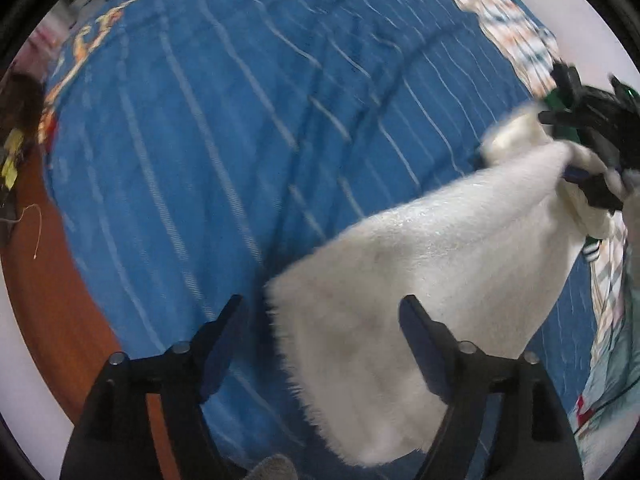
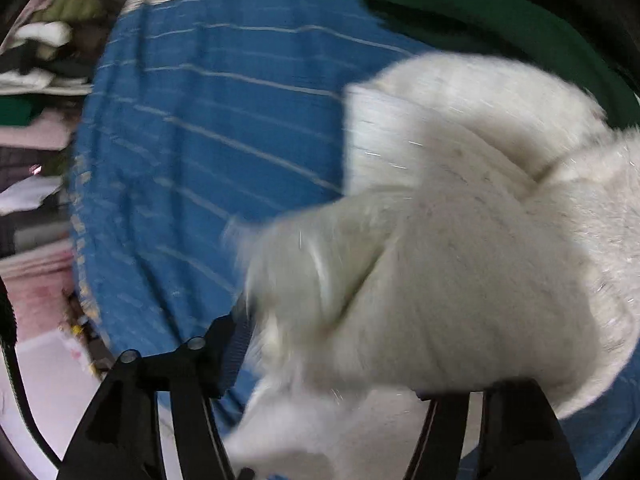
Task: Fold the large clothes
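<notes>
A white fluffy garment [image 1: 420,264] hangs over a bed with a blue cover striped in white [image 1: 200,120]. In the left wrist view my left gripper [image 1: 320,304] stands wide open; the garment's fringed edge hangs between its fingers and covers part of the right one, well apart from the left one. At the far right of that view my right gripper [image 1: 568,144] sits at the garment's other end. In the blurred right wrist view the bunched garment [image 2: 460,240] drapes over my right gripper [image 2: 328,340], whose jaws stand apart, with the right finger hidden by cloth.
Orange-brown floor [image 1: 48,300] shows past the bed's left edge. A patterned cloth [image 1: 512,32] lies at the bed's far right. Stacked clothes [image 2: 48,60] are piled beyond the bed at left, and a green garment [image 2: 460,12] lies at the top right.
</notes>
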{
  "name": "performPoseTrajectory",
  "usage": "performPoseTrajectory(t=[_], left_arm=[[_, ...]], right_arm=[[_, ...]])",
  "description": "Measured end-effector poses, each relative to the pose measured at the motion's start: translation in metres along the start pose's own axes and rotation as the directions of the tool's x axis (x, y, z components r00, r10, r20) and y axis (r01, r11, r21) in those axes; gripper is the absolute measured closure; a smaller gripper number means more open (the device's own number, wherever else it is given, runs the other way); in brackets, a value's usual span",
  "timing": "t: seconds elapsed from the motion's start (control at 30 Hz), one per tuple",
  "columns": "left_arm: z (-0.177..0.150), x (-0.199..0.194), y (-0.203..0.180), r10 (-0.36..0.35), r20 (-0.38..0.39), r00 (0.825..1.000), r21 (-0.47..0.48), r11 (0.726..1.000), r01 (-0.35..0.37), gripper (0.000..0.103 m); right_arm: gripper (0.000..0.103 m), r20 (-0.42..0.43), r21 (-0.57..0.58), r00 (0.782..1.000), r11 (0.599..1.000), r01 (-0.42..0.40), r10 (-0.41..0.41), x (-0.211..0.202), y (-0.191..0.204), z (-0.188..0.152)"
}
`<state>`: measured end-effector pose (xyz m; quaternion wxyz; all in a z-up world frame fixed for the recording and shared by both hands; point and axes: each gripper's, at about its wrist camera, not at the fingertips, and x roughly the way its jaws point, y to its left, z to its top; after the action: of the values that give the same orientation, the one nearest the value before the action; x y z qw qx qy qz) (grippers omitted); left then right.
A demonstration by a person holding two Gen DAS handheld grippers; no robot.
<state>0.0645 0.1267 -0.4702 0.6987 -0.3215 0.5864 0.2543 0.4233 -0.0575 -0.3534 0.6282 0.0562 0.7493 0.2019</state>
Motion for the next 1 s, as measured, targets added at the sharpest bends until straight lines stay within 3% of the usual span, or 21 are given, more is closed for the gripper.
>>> performPoseTrajectory(t=[0.03, 0.13, 0.2, 0.3, 0.4, 0.5, 0.63, 0.73, 0.8, 0.83, 0.9, 0.97, 1.0], left_arm=[[0.0, -0.005, 0.005, 0.003, 0.005, 1.0, -0.003, 1.0, -0.003, 0.021], [0.0, -0.008, 0.008, 0.021, 0.011, 1.0, 0.009, 1.0, -0.021, 0.02], [0.004, -0.001, 0.002, 0.04, 0.0, 0.999, 0.047, 0.998, -0.04, 0.02], [0.012, 0.011, -0.012, 0.037, -0.004, 0.999, 0.083, 0.996, -0.037, 0.02], [0.016, 0.022, -0.027, 0.064, 0.014, 0.998, 0.115, 0.991, -0.065, 0.02], [0.017, 0.04, -0.036, 0.114, 0.006, 0.993, 0.14, 0.984, -0.114, 0.02], [0.018, 0.061, -0.037, 0.171, -0.006, 0.985, 0.149, 0.974, -0.168, 0.02], [0.017, 0.065, -0.037, 0.179, -0.001, 0.984, 0.164, 0.971, -0.177, 0.02], [0.017, 0.068, -0.041, 0.189, -0.004, 0.982, 0.173, 0.967, -0.186, 0.02], [0.015, 0.07, -0.042, 0.194, -0.006, 0.981, 0.177, 0.966, -0.19, 0.02], [0.014, 0.073, -0.047, 0.194, -0.009, 0.981, 0.172, 0.967, -0.19, 0.02], [0.014, 0.073, -0.047, 0.189, -0.018, 0.982, 0.156, 0.97, -0.184, 0.02], [0.015, 0.074, -0.047, 0.184, -0.021, 0.983, 0.146, 0.973, -0.179, 0.02]], right_arm=[[0.036, -0.003, -0.021, 0.999, 0.998, -0.054, 0.054, -0.005, 0.002, -0.001], [0.036, -0.015, -0.059, 0.96, 0.958, -0.282, 0.281, -0.03, -0.002, -0.01], [0.036, 0.049, -0.041, 0.944, 0.945, -0.324, 0.326, -0.052, -0.019, -0.017], [0.036, 0.184, 0.042, 0.951, 0.965, -0.26, 0.248, -0.092, -0.074, -0.032], [0.036, 0.291, 0.155, 0.951, 0.975, -0.159, 0.109, -0.119, -0.134, -0.048], [0.057, 0.278, 0.229, 0.953, 0.955, -0.188, 0.121, -0.11, -0.171, -0.037], [0.062, 0.258, 0.184, 0.952, 0.959, -0.217, 0.166, -0.064, -0.156, 0.023], [0.059, 0.136, 0.12, 0.988, 0.988, -0.096, 0.08, -0.004, -0.127, 0.068], [0.059, 0.113, 0.117, 0.992, 0.99, -0.078, 0.064, 0.002, -0.122, 0.076], [0.057, 0.112, 0.115, 0.989, 0.987, -0.109, 0.096, -0.006, -0.125, 0.074], [0.056, 0.16, 0.092, 0.961, 0.966, -0.242, 0.226, -0.042, -0.144, 0.054], [0.036, 0.228, 0.102, 0.942, 0.956, -0.276, 0.247, -0.079, -0.177, 0.023], [0.031, 0.25, 0.121, 0.941, 0.957, -0.265, 0.229, -0.088, -0.193, 0.01]])
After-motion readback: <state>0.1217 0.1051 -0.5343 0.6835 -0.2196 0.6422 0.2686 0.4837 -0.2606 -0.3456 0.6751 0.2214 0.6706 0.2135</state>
